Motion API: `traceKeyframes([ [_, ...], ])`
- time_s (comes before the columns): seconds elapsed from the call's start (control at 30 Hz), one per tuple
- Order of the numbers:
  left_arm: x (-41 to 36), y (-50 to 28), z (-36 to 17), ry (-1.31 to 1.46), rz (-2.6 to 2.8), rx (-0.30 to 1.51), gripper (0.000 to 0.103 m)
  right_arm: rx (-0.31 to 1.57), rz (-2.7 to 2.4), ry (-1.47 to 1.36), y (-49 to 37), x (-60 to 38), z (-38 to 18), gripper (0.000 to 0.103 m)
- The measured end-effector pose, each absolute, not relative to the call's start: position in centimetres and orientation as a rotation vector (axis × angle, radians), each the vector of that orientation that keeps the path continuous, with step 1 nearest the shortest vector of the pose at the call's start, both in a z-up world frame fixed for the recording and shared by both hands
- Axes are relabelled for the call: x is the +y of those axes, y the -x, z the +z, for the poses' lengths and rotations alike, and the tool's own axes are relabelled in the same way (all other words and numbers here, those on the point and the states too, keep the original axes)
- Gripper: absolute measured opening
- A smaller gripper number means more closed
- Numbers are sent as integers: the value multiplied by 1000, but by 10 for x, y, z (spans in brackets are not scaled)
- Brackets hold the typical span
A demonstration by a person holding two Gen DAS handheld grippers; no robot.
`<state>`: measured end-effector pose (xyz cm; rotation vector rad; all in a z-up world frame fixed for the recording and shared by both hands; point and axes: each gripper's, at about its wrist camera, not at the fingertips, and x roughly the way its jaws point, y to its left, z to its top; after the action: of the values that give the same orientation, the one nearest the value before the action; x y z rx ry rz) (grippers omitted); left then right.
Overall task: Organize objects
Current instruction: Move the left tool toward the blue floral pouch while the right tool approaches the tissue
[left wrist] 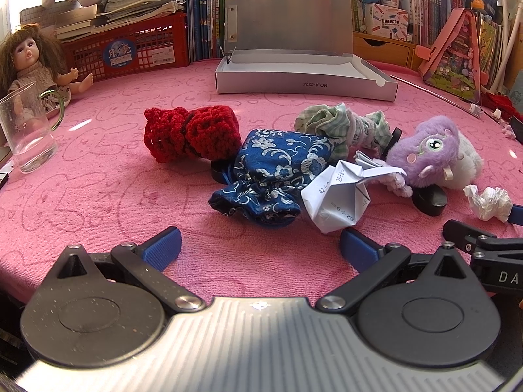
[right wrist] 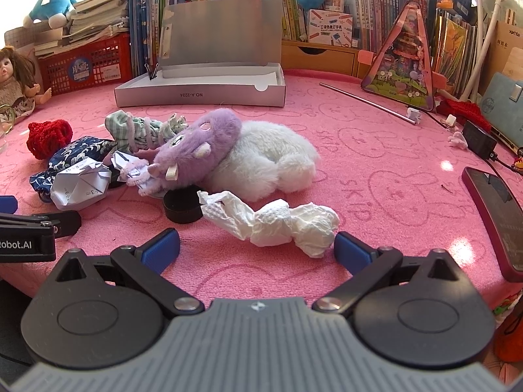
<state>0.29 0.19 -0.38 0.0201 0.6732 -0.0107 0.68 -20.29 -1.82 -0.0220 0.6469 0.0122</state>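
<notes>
From the left wrist view, the left tongs (left wrist: 260, 250) hung wide open over the pink table (left wrist: 98, 196), holding nothing. Just ahead of them lay the jumble: a blue floral pouch (left wrist: 274, 170), a red crocheted pouch (left wrist: 191, 134) behind it, a folded paper (left wrist: 333, 196) resting against the blue one, a green checked bundle (left wrist: 340, 124) and the purple plush toy (left wrist: 434, 153). The open grey box (left wrist: 304, 78) waited at the far side, well apart from the pile, looking like the place for it all. A glass mug (left wrist: 27, 130) stood off to the left by a doll (left wrist: 29, 65).

From the right wrist view, the right tongs (right wrist: 256, 250) gaped just as wide, empty too, with the crumpled tissue (right wrist: 278, 222) lying right before them, one end just beside the right pad. A black round lid (right wrist: 181, 205) sat touching the tissue's other end, under the plush toy's chin.

My read: the tissue was the natural first pick. Best come down square over its thick middle, close gently, and lift clear so the lid was not dragged along.
</notes>
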Motion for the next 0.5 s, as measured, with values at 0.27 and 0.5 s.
traceKeyframes([
  [0.27,13,1,14,-2,-27,565,103,564,18,58,2,-204,-8,103],
  [0.5,17,-1,27,-14,-67,512,103,541,9,48,-2,-213,-3,101],
])
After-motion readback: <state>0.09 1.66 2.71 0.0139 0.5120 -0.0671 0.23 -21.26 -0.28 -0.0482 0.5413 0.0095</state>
